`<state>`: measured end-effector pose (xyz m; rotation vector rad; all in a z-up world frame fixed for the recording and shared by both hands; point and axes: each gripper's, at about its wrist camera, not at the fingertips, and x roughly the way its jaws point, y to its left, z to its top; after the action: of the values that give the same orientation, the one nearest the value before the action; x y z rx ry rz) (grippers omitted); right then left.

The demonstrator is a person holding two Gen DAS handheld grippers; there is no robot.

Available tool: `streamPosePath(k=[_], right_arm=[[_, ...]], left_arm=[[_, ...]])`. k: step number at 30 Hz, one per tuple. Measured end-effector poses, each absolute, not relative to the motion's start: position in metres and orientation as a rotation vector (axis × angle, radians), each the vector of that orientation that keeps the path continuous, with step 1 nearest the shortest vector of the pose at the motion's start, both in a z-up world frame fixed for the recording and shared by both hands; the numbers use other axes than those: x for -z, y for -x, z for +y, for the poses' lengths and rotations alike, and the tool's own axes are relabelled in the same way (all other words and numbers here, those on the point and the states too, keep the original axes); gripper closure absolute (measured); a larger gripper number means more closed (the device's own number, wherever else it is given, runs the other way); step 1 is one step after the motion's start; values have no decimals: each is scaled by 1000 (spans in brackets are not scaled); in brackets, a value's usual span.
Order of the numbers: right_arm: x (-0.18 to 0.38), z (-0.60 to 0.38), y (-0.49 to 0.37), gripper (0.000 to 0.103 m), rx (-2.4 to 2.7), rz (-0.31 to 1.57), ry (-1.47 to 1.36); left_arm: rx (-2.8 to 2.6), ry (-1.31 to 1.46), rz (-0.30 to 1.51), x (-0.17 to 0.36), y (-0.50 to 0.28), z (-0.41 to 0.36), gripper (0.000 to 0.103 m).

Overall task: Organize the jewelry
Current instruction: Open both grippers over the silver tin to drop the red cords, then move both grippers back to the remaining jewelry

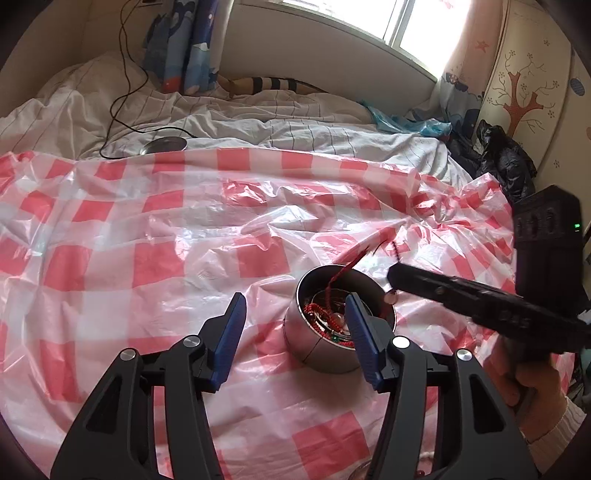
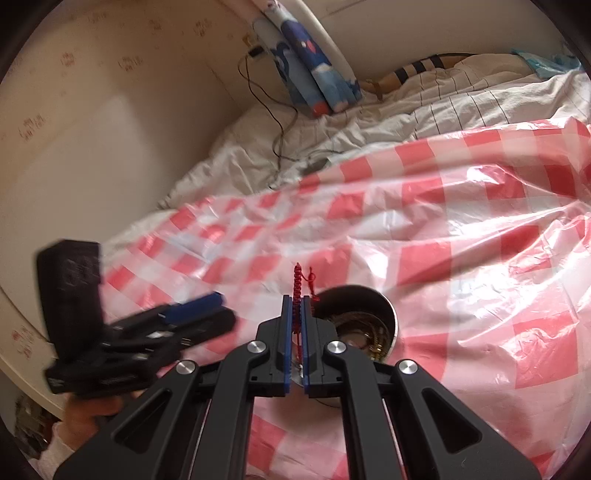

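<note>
The right gripper, black-framed with blue pads, was pinched tight on a red braided cord bracelet, whose twisted end stuck up past the fingertips, just above the near rim of a small round steel tin. In the left wrist view the same cord trailed down from that gripper's tip into the tin. The left gripper stood spread, with nothing between its blue pads; its right pad lay across the view of the tin's opening, though whether it touched the rim could not be told. No earlier picture being given, only that spread stance can be stated. The tin sat upright on a crinkled red-and-white checked plastic sheet and held a tangle of red cords and beads; gold-coloured chain showed inside it in the right wrist view. A hand in a pale knit sleeve gripped the right tool's handle.

Beyond the sheet lay a rumpled white striped duvet with a flat round metal lid on it and a thin black cable running up toward the wall. Farther back hung a blue patterned curtain beside a bright window.
</note>
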<state>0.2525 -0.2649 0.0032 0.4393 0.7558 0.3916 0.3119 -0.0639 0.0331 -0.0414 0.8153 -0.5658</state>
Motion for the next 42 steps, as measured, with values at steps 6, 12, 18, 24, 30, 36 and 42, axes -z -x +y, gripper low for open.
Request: streamPosePath(k=[6, 12, 18, 24, 30, 36, 42], right_arm=[[5, -262, -246, 96, -256, 797, -276], [0, -264, -236, 69, -253, 776, -246], [4, -262, -243, 69, -256, 765, -238], [15, -249, -268, 66, -250, 809, -208], [30, -241, -289, 58, -247, 892, -225], [11, -263, -273, 58, -361, 876, -438], [-15, -284, -180, 51, -272, 795, -392]], left_arm=[[554, 85, 803, -39, -277, -40, 47], [569, 121, 837, -22, -250, -34, 44], [571, 154, 867, -7, -252, -29, 43], [566, 186, 880, -4, -257, -22, 43], [563, 178, 880, -5, -258, -20, 41], [561, 152, 886, -5, -258, -22, 38], [642, 63, 923, -2, -249, -38, 38]])
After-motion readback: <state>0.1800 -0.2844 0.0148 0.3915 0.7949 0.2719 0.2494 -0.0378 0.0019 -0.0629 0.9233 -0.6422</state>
